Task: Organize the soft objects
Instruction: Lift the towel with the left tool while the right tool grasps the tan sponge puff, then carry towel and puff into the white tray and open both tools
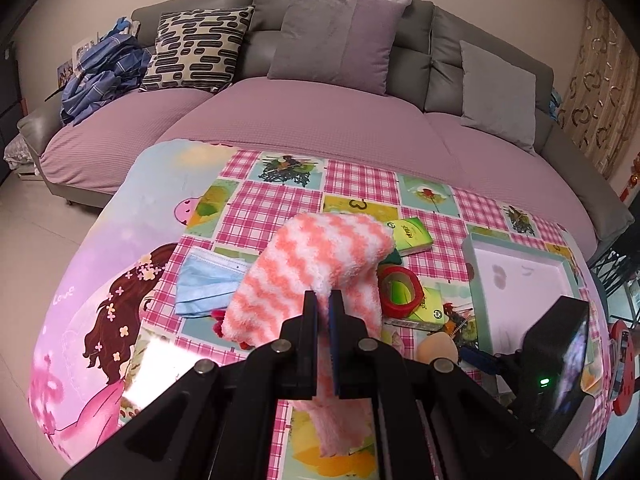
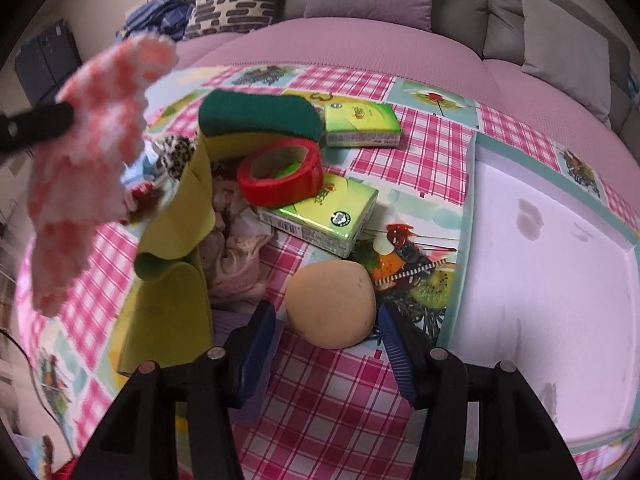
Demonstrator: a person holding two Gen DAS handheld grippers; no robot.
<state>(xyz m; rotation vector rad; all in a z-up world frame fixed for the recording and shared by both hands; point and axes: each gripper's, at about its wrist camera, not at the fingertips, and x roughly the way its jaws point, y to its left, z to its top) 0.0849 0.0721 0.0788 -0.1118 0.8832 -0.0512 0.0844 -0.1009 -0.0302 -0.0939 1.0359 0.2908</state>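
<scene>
Here the left tongs pinch the pink-and-white fuzzy sock, which hangs lifted above the middle of the bench. The right tongs stand spread around the beige sponge, beside the white tray at the right edge.

We see the tape roll resting on a tissue pack, with a second tissue pack behind it and the sponge to their left. The tray lies to the right on the desk, the round puff just left of it. A sofa stands behind the desk.
</scene>
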